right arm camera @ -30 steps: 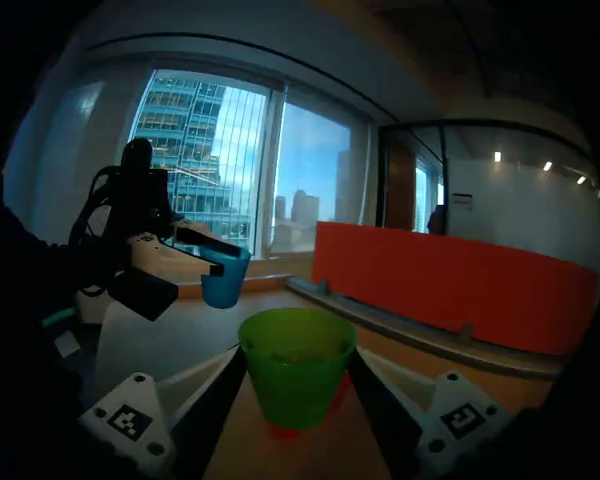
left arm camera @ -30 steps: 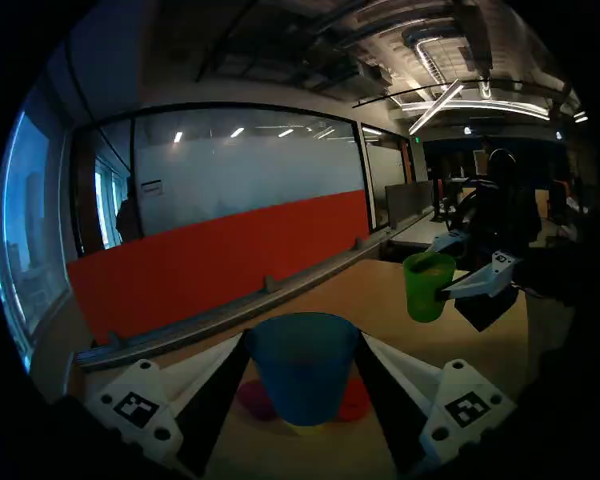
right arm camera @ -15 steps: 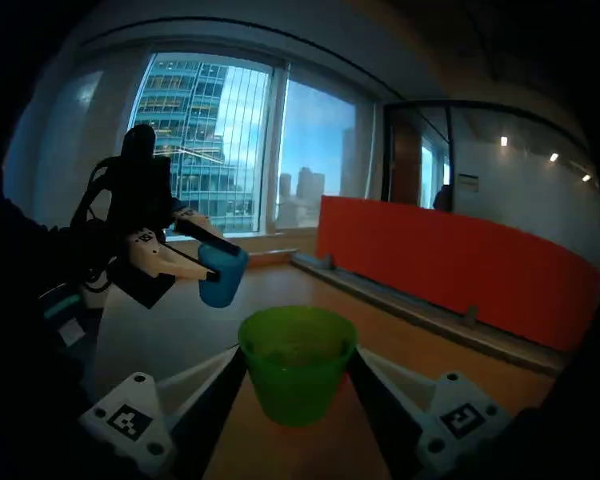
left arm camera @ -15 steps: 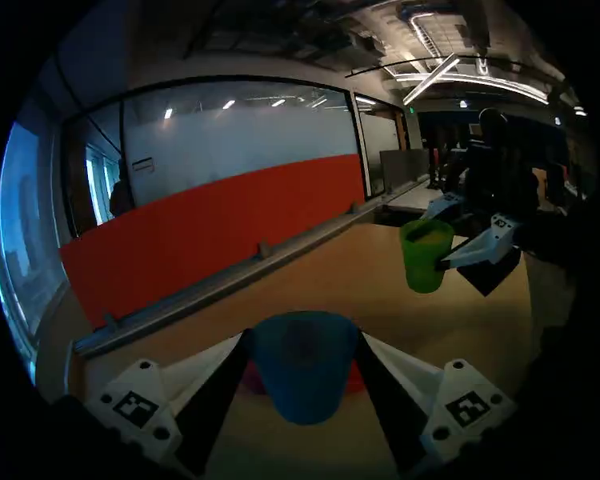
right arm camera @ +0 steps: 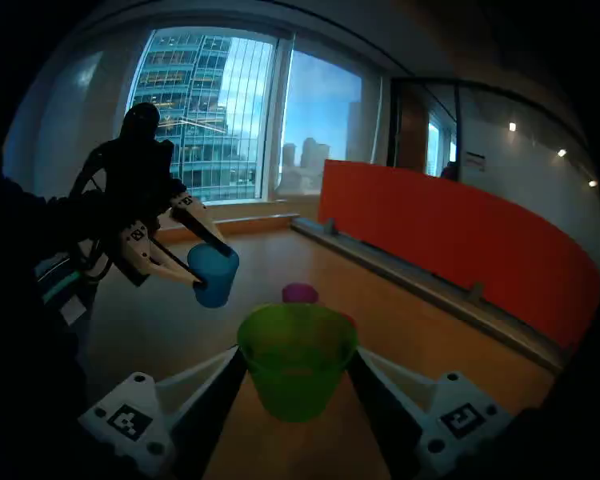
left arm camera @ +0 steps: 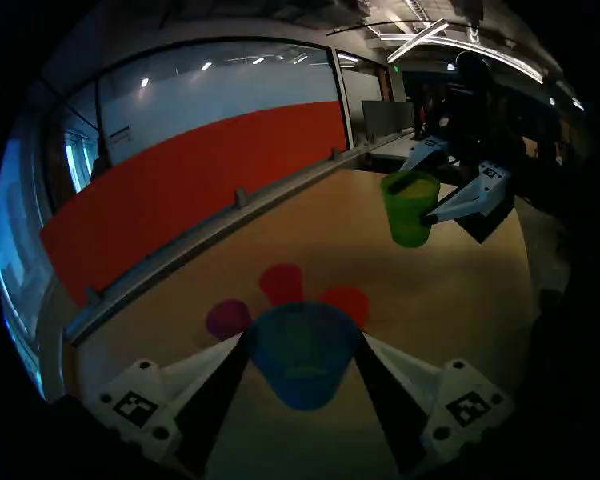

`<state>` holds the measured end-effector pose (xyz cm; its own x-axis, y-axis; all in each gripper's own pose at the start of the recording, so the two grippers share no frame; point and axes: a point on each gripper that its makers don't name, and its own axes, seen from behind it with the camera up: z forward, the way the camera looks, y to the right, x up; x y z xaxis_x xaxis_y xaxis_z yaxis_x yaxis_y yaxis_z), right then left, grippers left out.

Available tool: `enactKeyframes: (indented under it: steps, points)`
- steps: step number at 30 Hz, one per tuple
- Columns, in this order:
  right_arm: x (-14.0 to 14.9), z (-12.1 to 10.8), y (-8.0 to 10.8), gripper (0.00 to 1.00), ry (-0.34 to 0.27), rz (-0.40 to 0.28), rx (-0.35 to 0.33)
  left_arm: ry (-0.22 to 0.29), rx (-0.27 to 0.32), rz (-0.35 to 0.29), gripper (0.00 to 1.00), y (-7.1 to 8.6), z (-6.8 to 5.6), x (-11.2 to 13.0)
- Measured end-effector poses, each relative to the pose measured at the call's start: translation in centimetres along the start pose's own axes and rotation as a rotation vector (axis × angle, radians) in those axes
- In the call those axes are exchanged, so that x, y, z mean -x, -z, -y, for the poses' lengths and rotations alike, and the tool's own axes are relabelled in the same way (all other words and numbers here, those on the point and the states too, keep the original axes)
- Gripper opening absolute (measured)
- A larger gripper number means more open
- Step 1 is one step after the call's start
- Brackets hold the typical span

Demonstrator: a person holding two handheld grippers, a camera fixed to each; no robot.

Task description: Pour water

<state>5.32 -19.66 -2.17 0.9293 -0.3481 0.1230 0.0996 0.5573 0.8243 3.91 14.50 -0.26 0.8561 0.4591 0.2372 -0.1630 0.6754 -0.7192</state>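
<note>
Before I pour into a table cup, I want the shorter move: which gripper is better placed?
Left, probably. The left gripper has its blue cup right by the purple cup, red cup and orange cup; the right gripper holds its green cup farther off. Water levels: cannot tell.

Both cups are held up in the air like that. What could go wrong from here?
1. The blue cup and green cup taper, and the left tool and right tool each pinch one from two sides only; tilting might let a cup slip.
2. The two cups are apart, so a pour begun now would likely land on the table.
3. Small cups stand on the table beneath; a low move could knock them over.
</note>
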Motion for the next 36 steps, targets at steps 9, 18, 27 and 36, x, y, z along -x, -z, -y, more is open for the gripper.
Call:
enactKeyframes:
  steps: [9,18,27,36]
  points:
    - [2.3,-0.3,-0.7,0.89,-0.016,0.058,-0.007,0.010,0.042,0.095,0.89,-1.7,-0.9,3.7]
    - [3.8,-0.3,-1.2,0.89,-0.021,0.096,-0.008,0.042,0.083,0.148,0.89,-3.2,-1.5,6.3]
    - [4.6,-0.2,-1.2,0.89,-0.026,0.108,-0.006,0.063,0.097,0.174,0.89,-4.4,-1.8,8.3]
    - [5.1,0.0,-1.3,0.89,-0.012,0.121,-0.008,0.054,0.101,0.187,0.89,-5.1,-1.8,9.3]
